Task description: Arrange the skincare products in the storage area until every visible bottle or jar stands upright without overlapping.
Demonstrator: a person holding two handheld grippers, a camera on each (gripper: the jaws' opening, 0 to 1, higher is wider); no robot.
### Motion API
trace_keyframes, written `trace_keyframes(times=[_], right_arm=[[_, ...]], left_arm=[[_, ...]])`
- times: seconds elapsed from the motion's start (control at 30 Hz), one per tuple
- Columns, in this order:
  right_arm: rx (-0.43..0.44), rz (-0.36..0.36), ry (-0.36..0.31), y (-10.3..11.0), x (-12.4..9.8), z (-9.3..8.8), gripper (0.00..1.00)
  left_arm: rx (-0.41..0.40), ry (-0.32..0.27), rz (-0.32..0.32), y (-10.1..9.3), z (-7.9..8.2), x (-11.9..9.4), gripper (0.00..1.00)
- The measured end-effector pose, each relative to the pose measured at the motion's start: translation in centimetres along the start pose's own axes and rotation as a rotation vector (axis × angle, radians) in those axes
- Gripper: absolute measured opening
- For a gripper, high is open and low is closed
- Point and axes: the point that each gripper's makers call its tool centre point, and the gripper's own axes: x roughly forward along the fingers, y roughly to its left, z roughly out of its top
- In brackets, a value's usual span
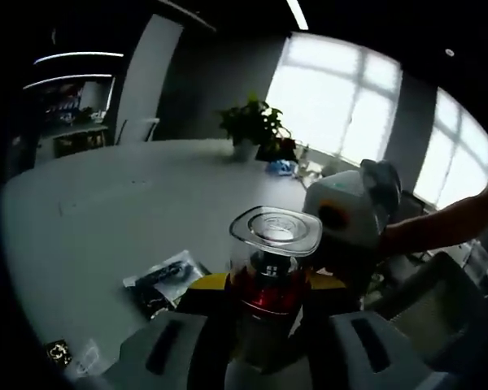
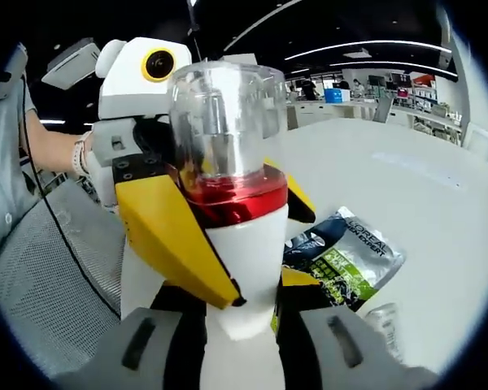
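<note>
A skincare bottle (image 2: 236, 195) with a clear cap, a red metallic band and a white body is held in the air between both grippers. In the right gripper view, my right gripper (image 2: 240, 349) is shut on the lower white body. The left gripper's yellow fingers (image 2: 171, 236) clamp the bottle just below the red band. In the left gripper view, the same bottle (image 1: 272, 260) points its clear cap toward the camera, and my left gripper (image 1: 264, 349) is shut on it. The right gripper's yellow fingers (image 1: 207, 282) show behind the bottle.
A green and black sachet (image 2: 346, 252) lies on the white table (image 2: 423, 187), with a clear packet (image 2: 386, 325) near it. A dark packet (image 1: 164, 280) lies on the table (image 1: 130, 203). A potted plant (image 1: 252, 126) stands far back. A mesh chair (image 2: 49, 276) and a person's arm (image 1: 447, 227) are close.
</note>
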Motion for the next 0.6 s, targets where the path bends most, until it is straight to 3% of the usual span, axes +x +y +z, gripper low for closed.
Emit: trace_keyframes(times=[0.37, 0.6], right_arm=[[-0.070, -0.032, 0.002, -2.0, 0.3, 0.6, 0.32], [-0.096, -0.032, -0.023, -1.9, 0.2, 0.5, 0.32]], left_arm=[[0.073, -0.014, 0.017, 0.9, 0.8, 0.7, 0.30], [0.088, -0.014, 0.015, 0.7, 0.7, 0.8, 0.30]])
